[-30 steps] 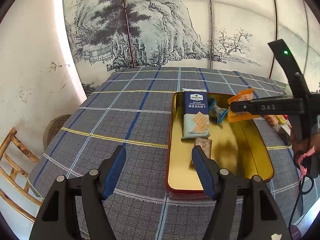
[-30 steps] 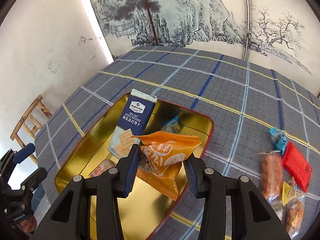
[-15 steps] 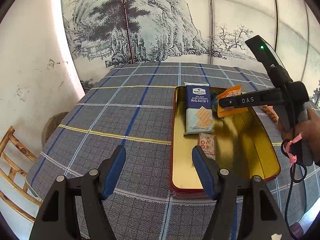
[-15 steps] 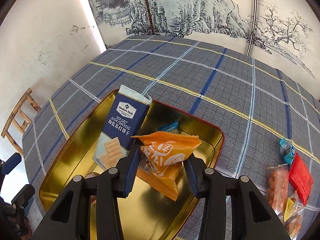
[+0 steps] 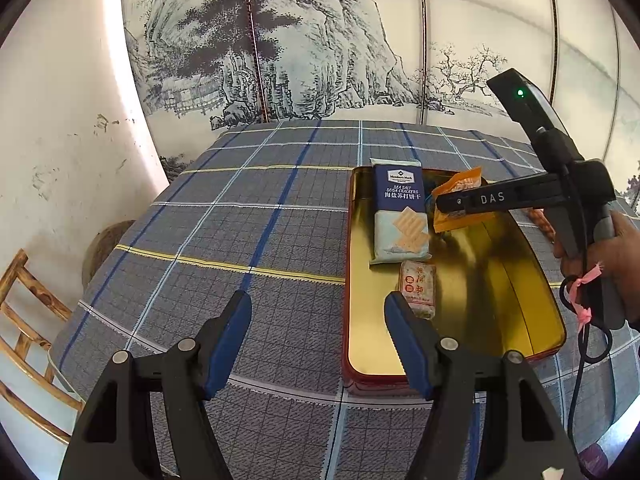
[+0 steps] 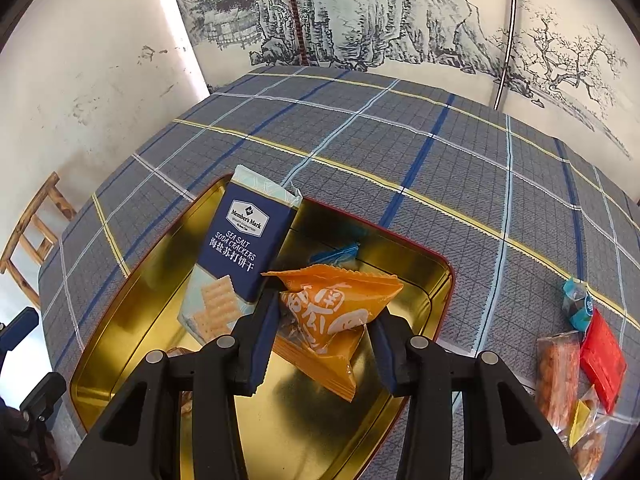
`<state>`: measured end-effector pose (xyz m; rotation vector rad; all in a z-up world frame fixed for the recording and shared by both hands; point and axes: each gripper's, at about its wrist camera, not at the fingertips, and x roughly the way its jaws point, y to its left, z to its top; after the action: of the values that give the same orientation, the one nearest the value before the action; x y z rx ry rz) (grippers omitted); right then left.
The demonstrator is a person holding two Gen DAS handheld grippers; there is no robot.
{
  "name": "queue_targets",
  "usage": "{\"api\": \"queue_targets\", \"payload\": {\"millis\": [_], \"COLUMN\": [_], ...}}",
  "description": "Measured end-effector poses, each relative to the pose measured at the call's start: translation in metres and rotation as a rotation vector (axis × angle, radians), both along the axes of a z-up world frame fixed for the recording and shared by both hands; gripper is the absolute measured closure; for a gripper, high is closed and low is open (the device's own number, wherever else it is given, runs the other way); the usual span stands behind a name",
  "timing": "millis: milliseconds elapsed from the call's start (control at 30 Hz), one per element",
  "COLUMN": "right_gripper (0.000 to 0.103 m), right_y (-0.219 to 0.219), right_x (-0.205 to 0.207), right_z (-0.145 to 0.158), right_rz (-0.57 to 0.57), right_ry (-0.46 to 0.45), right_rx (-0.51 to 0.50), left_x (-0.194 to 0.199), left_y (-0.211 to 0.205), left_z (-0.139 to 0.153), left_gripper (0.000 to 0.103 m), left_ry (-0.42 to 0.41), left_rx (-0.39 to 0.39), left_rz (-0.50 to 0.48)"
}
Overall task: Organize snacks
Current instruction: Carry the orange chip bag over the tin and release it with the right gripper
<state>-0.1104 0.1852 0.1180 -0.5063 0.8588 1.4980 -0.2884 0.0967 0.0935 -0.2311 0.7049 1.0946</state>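
Tin (image 5: 520, 280) with gold inside and red rim, flat on the checked table (image 5: 240, 220), near edge close to the table's near edge. Inside, along the left wall: cracker pack (image 5: 400, 216) at the far end, its top over the far rim; small brown packet (image 5: 418, 288) just nearer. Right half of the gold floor bare.

Right gripper (image 6: 324, 320) over the tin's far right part, fingers (image 6: 262, 336) clenched on an orange snack bag (image 6: 336, 304), clear of the floor. Blue wrapper (image 6: 336, 254) at the far wall behind the bag.

Left gripper (image 5: 318, 336) over bare cloth left of the tin, fingers spread, nothing between.

Loose snacks (image 6: 580, 360) on the table, right of the tin, apart from its rim.
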Motion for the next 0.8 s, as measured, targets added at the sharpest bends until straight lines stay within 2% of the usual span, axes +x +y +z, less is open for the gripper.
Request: {"api": "queue_targets", "payload": {"millis": [467,800], "right_gripper": [0.057,0.056], "right_y": [0.001,-0.023], "right_x": [0.001,0.011], "right_z": [0.003,0.031], "right_rz": [-0.01,-0.024], "right_ry": [0.01,0.074], "right_rx": [0.026,0.188], "left_x": [0.0,-0.001], "left_y": [0.002,0.003], "left_z": [-0.008,-0.008], "left_gripper": [0.034,0.032], "left_ry": [0.003,0.006], "left_rx": [-0.011,-0.013], "left_rz": [0.004,0.004]}}
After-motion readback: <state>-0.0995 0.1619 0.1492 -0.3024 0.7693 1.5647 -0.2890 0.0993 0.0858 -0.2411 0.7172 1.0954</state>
